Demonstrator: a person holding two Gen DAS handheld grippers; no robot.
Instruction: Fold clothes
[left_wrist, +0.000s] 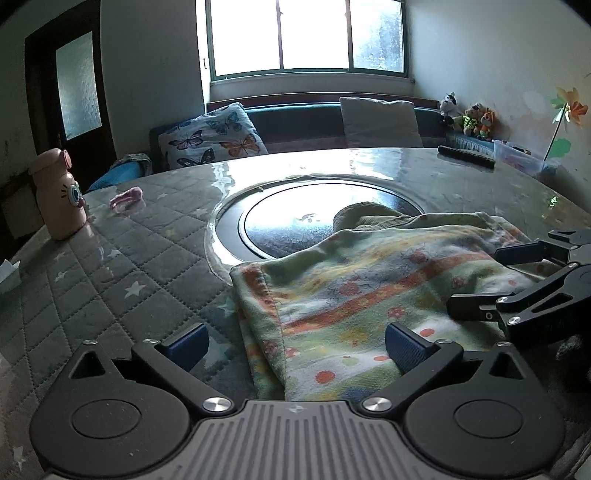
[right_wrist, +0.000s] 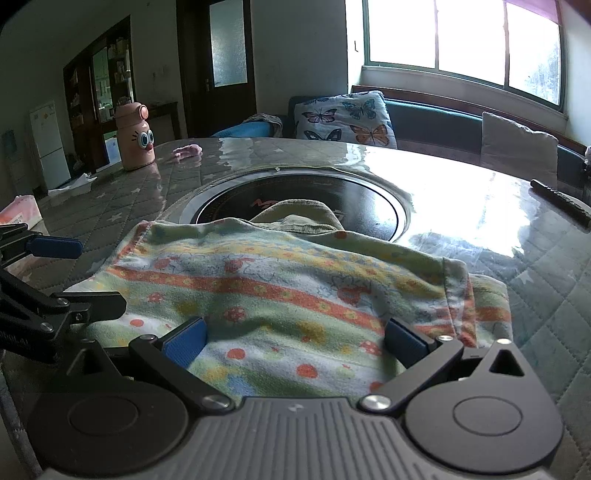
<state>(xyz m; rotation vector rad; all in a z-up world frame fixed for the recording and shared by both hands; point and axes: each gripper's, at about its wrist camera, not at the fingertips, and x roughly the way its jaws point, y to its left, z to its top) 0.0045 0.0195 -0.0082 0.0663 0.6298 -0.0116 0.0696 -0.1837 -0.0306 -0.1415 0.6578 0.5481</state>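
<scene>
A small green patterned garment (left_wrist: 354, 291) with orange stripes and red dots lies folded on the quilted table, partly over the round black hob; it also shows in the right wrist view (right_wrist: 280, 291). My left gripper (left_wrist: 295, 345) is open, its jaws wide apart over the garment's near left edge. My right gripper (right_wrist: 295, 343) is open, its jaws wide apart over the garment's near edge. The right gripper also shows at the right of the left wrist view (left_wrist: 509, 280), and the left gripper at the left of the right wrist view (right_wrist: 77, 273).
A round black hob (left_wrist: 317, 218) is set in the table's middle. A pink cartoon bottle (left_wrist: 59, 192) and a small pink item (left_wrist: 125, 199) stand at the left. A black remote (left_wrist: 465, 157) lies at the far right. A sofa with cushions (left_wrist: 214, 136) stands behind.
</scene>
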